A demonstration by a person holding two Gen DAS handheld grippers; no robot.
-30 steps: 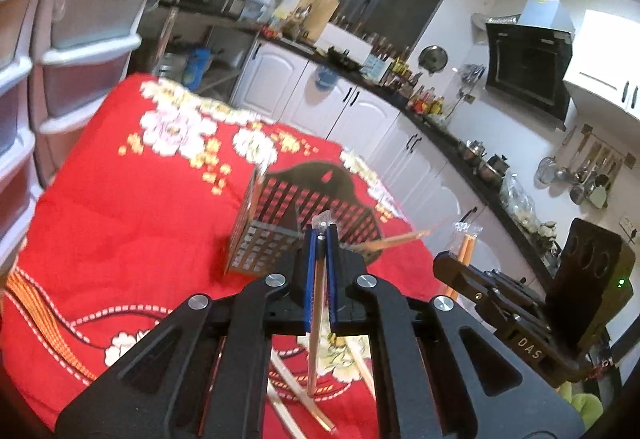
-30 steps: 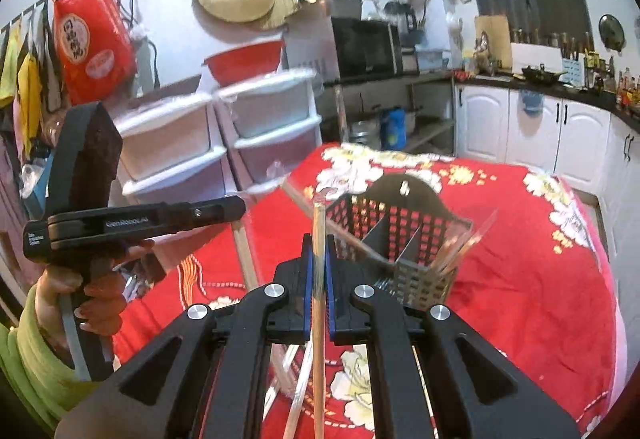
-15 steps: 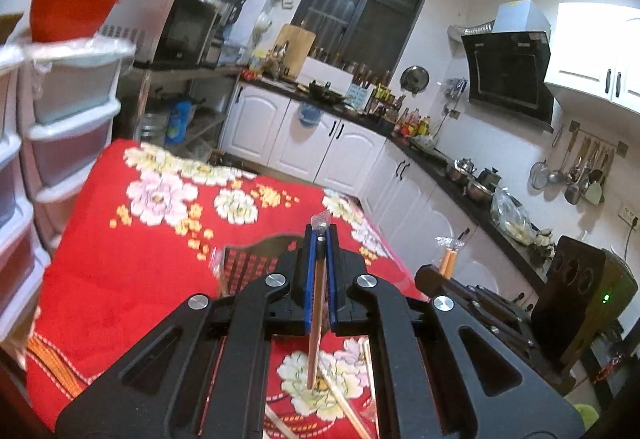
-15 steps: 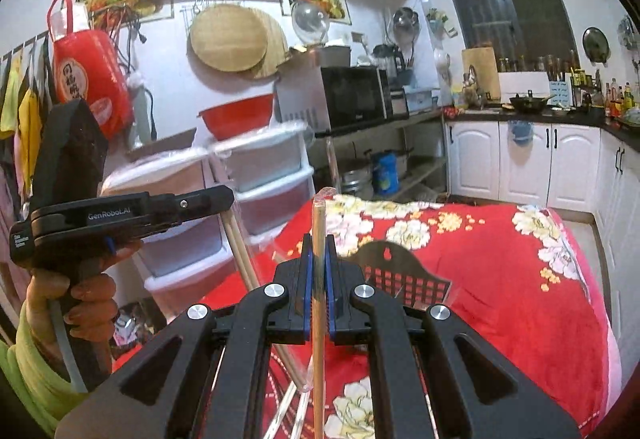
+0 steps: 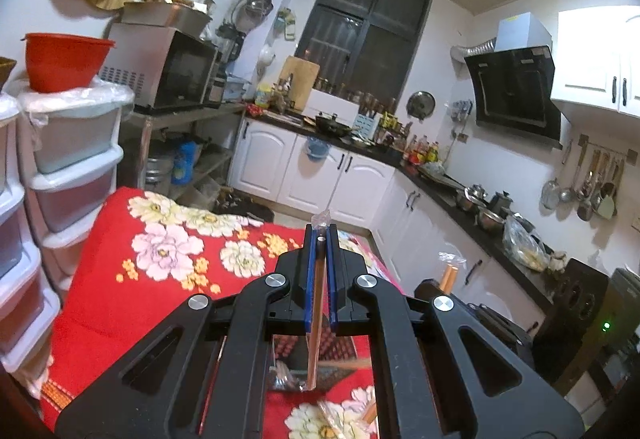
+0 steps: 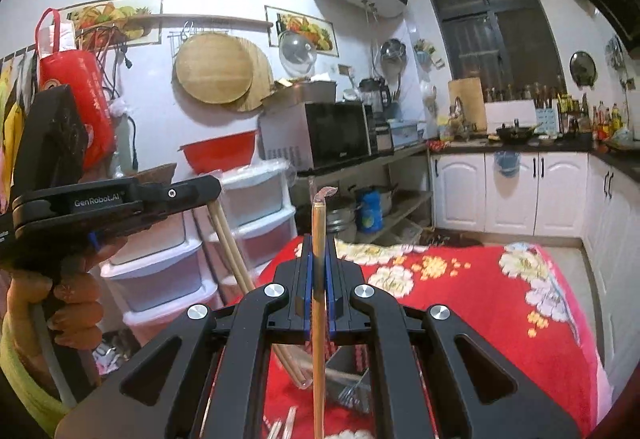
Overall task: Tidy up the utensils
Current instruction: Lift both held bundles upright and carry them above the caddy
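A kitchen seen from two handheld tools raised above a table covered with a red floral cloth [image 5: 120, 279]. The left tool [image 5: 321, 239] has its blue-lined jaws pressed nearly together on a wrapped pair of wooden chopsticks [image 5: 316, 319], which pass between the jaws in clear plastic and hang down toward the table. From the right wrist view, the left tool [image 6: 208, 189] appears at the left edge, gripped by a hand [image 6: 76, 303] with a yellow-green sleeve, and its chopsticks [image 6: 236, 259] slant down and to the right. The right tool [image 6: 319, 259] is likewise clamped narrowly on a second wrapped pair of chopsticks [image 6: 319, 319], standing nearly upright between the jaws, with the wrapper's crumpled tip above them. Below both tools, mostly hidden behind their black arms, stands a dark mesh utensil basket [image 6: 352, 367] on the cloth near the table's near edge; the lower ends of the held chopsticks are above or beside it, and whether they touch it cannot be told. More wrapped chopsticks [image 5: 332, 419] lie loose on the cloth at the near edge. Beyond the table's left edge are stacked white plastic drawers [image 5: 72, 167] with a red bowl [image 5: 64, 61] on top, and a microwave [image 5: 160, 75] on a shelf.
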